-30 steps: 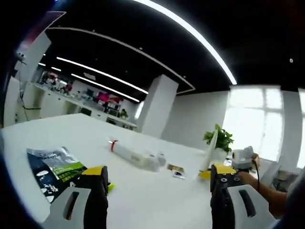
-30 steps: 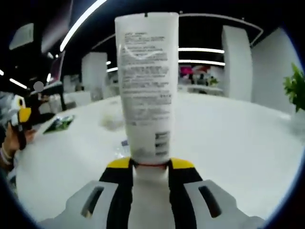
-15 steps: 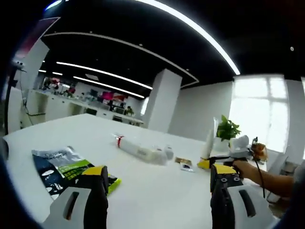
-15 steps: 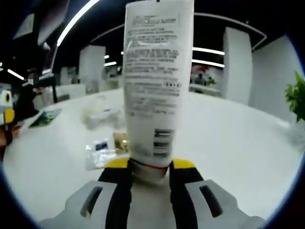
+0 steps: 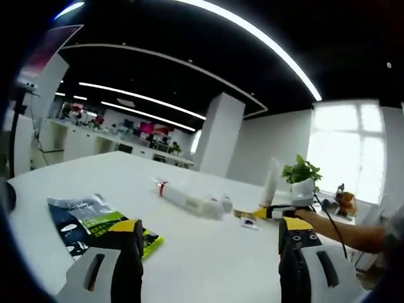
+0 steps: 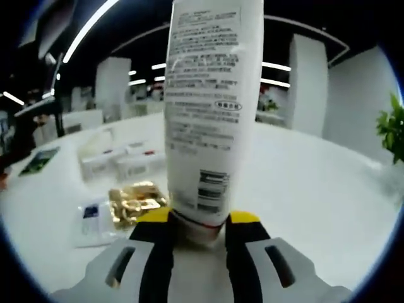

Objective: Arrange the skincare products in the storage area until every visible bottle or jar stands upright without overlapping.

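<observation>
- Left gripper view: the white tube point(image 5: 271, 183) stands upright at the far right of the bench point(image 5: 208, 252), clamped at its base by the right tool point(image 5: 273, 213), with a person's hand behind it. Other white tubes point(image 5: 189, 201) lie on their sides mid-bench, and a dark sachet point(image 5: 88, 221) lies flat near the left edge. The left tool point(image 5: 208, 252) is released, jaws wide apart and holding nothing above the near bench.
- Right gripper view: the white tube point(image 6: 211, 107) rises cap-down from the clenched jaws of the right tool point(image 6: 199, 230). A gold packet point(image 6: 136, 199) and a clear sachet point(image 6: 95, 218) lie just beside the tool's left side, boxed items point(image 6: 117, 161) further off.
- My judgement: set the cap on bare bench right of the packets, keep the tube vertical, and release only once it sits flat.
</observation>
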`<action>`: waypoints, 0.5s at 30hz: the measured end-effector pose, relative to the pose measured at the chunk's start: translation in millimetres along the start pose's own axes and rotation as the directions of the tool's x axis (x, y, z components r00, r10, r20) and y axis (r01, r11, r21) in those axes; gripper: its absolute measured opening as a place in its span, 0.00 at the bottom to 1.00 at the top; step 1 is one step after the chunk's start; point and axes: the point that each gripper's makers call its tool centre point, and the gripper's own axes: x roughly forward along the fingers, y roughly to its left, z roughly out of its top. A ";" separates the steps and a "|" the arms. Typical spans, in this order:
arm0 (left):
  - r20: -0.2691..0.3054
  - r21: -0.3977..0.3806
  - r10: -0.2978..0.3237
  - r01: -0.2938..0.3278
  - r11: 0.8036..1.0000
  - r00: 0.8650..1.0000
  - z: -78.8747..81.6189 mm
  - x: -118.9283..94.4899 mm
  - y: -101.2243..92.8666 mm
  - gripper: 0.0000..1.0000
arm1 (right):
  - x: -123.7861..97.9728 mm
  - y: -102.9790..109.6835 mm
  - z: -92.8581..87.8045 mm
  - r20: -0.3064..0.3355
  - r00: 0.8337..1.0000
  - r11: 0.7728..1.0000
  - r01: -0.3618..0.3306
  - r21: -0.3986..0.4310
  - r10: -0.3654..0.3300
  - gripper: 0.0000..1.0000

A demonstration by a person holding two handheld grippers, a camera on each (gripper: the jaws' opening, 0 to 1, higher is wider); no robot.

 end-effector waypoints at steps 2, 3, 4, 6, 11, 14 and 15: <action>-0.001 0.002 0.002 -0.002 1.000 1.000 0.8 -0.4 -0.2 0.91 | 5.0 -3.9 1.4 -0.003 1.000 1.000 0.005 0.010 -0.005 0.30; 0.000 0.004 0.003 -0.003 1.000 1.000 1.6 -0.8 -0.4 0.91 | 8.5 -7.2 3.7 -0.003 1.000 1.000 0.011 0.013 -0.011 0.30; 0.002 0.006 0.004 -0.004 1.000 1.000 2.2 -1.0 -0.5 0.91 | 12.1 -10.4 5.6 0.002 1.000 1.000 0.016 0.010 -0.016 0.30; 0.003 0.008 0.005 -0.005 1.000 1.000 3.5 -1.2 -1.0 0.91 | 18.8 -15.3 9.7 0.002 1.000 1.000 0.029 -0.001 -0.029 0.33; 0.005 0.010 0.007 -0.007 1.000 1.000 4.6 -1.7 -1.3 0.91 | 12.3 -13.4 9.3 -0.013 0.999 1.000 0.029 -0.001 -0.029 0.40; 0.007 0.008 0.010 -0.010 1.000 1.000 4.2 -1.9 -0.6 0.91 | 4.0 -13.2 4.1 0.000 1.000 0.999 0.023 0.027 -0.023 0.41; 0.006 0.008 0.010 -0.010 1.000 1.000 4.0 -1.8 -0.6 0.91 | 2.1 -13.0 3.5 0.000 1.000 0.999 0.022 0.028 -0.022 0.41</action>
